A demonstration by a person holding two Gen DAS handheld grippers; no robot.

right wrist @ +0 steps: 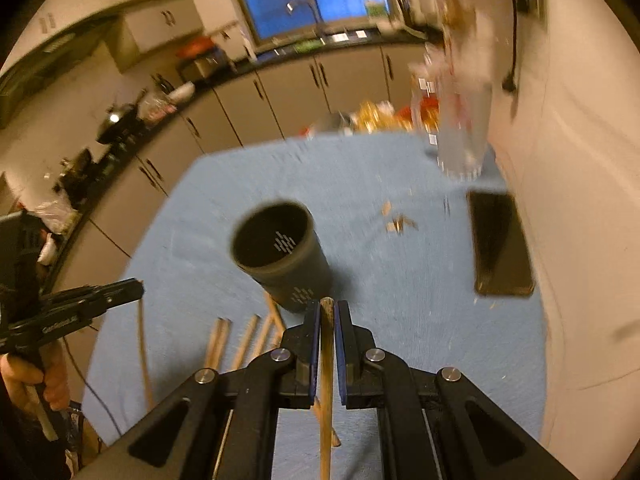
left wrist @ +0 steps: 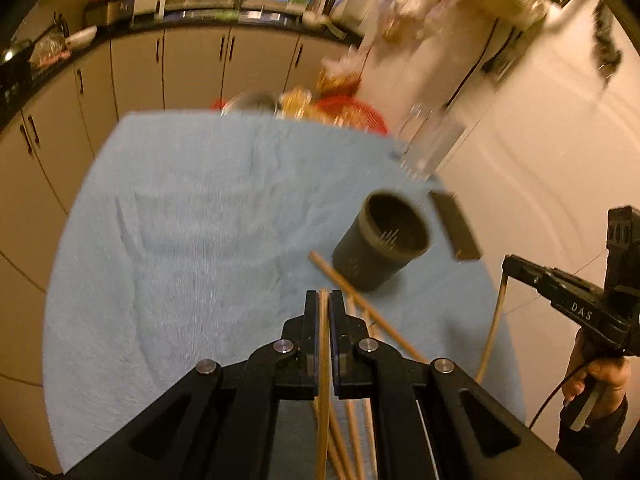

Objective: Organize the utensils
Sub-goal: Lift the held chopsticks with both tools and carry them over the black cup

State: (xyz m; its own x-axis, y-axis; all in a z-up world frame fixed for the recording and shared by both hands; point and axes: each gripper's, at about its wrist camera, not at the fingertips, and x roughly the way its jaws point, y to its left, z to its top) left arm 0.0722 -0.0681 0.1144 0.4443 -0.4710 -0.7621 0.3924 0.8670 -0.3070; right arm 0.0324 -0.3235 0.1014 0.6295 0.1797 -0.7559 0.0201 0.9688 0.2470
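Observation:
A dark grey utensil cup (left wrist: pixel 382 238) stands open and empty on the blue cloth (left wrist: pixel 192 216); it also shows in the right wrist view (right wrist: pixel 280 254). My left gripper (left wrist: pixel 324 300) is shut on a wooden chopstick (left wrist: pixel 323 360), raised left of and nearer than the cup. My right gripper (right wrist: pixel 327 308) is shut on another wooden chopstick (right wrist: pixel 327 368), just in front of the cup. Several loose chopsticks (right wrist: pixel 240 340) lie on the cloth near the cup. The right gripper also shows in the left wrist view (left wrist: pixel 510 266), the left gripper in the right wrist view (right wrist: pixel 134 290).
A black phone (right wrist: pixel 500 244) lies on the cloth to the right by the white wall. A clear glass container (right wrist: pixel 464 132) stands at the far right corner. Red baskets and bowls (left wrist: pixel 344 110) sit beyond the cloth's far edge. Small wood chips (right wrist: pixel 396 222) lie mid-cloth.

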